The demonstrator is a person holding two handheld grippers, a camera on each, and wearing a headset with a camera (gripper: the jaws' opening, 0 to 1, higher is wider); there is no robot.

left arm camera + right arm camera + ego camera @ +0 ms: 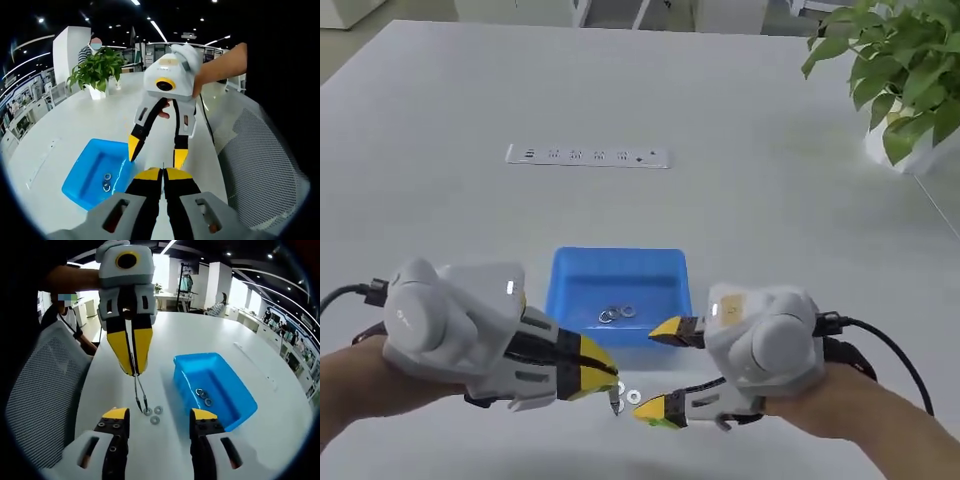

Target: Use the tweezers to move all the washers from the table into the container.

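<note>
My left gripper [603, 377] is shut on thin metal tweezers [140, 390], and in the left gripper view its jaws [163, 175] press together. The tweezers' tips rest at one of three washers [153, 413] lying on the white table just in front of the blue container [618, 272]. Those loose washers [632, 397] sit between the two grippers. More washers [617, 314] lie inside the container [235, 405]. My right gripper [655, 368] stands open, its jaws [159, 415] either side of the loose washers and touching nothing.
A white power strip [588, 155] lies further back on the table. A potted green plant [895, 70] stands at the far right. A mesh-backed chair [45, 405] is beside the table's near edge.
</note>
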